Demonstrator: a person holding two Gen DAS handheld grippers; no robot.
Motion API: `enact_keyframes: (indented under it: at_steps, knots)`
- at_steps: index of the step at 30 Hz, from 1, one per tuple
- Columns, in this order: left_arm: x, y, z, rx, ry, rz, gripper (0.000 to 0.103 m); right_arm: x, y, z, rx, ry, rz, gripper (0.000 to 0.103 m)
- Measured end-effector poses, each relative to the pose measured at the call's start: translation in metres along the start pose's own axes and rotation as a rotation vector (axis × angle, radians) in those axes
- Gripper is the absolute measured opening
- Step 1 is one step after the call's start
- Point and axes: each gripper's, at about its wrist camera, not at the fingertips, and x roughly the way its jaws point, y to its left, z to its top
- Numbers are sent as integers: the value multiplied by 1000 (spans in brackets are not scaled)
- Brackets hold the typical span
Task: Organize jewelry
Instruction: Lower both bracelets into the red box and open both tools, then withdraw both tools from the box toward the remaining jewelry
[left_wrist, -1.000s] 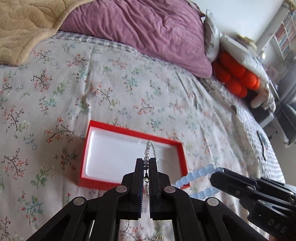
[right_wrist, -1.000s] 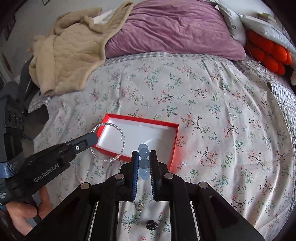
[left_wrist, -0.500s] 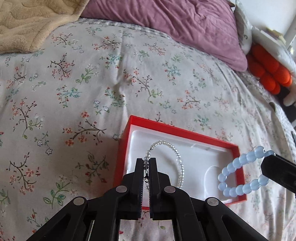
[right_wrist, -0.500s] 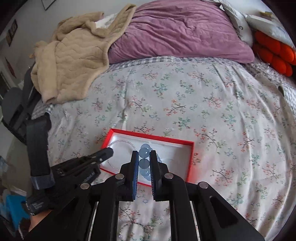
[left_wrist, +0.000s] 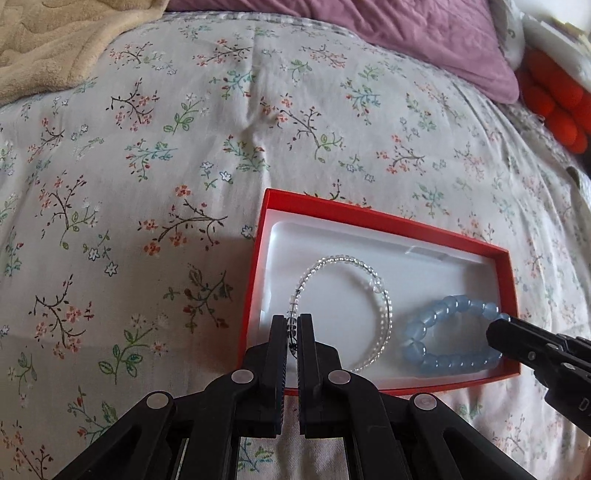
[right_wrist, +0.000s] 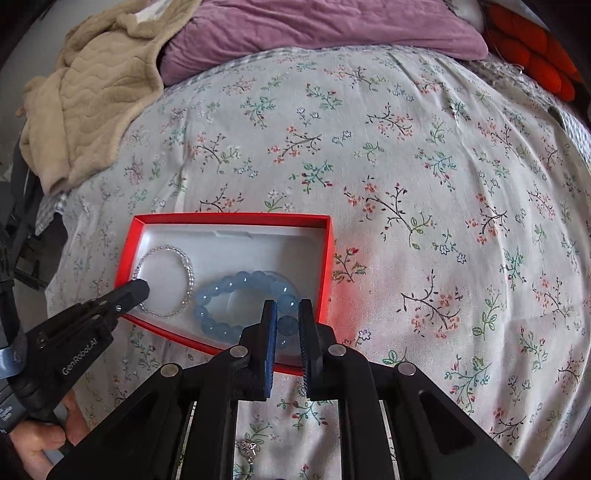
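A red box (left_wrist: 384, 221) with a white liner lies on the flowered bedspread; it also shows in the right wrist view (right_wrist: 229, 218). My left gripper (left_wrist: 294, 323) is shut on a clear bead bracelet (left_wrist: 373, 284), which lies in the box's left half (right_wrist: 184, 264). My right gripper (right_wrist: 287, 319) is shut on a blue bead bracelet (right_wrist: 236, 280), which rests in the box's right half (left_wrist: 436, 314). Both grippers are low at the box's near edge. The right gripper's tip shows in the left wrist view (left_wrist: 502, 334), and the left gripper in the right wrist view (right_wrist: 133, 291).
A small silver trinket (right_wrist: 249, 448) lies on the bedspread under my right gripper. A beige blanket (right_wrist: 96, 88) and a purple pillow (right_wrist: 325, 26) lie at the far end of the bed. An orange cushion (left_wrist: 557, 96) sits at the far right.
Both grippers have come down over the box. The clear and blue bracelets, held in the air before, now lie inside the box, still pinched.
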Motion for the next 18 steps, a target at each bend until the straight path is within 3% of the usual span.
enact_keyframes:
  at_steps: [9,12,17,18]
  knots:
    - [-8,-6,-14,3,74,-10,0,0,-1,1,-20,7,-29,12]
    - [-14,-10,-19,23,66,-5,1,-1,-2,2,-21,3,-35,12]
    - [-20,-9,-17,35,24,17,10,-9,-3,2,-20,-22,-16,14]
    - [-21,-8,-16,27,20,9,17,-12,-3,3,-19,-26,-6,14]
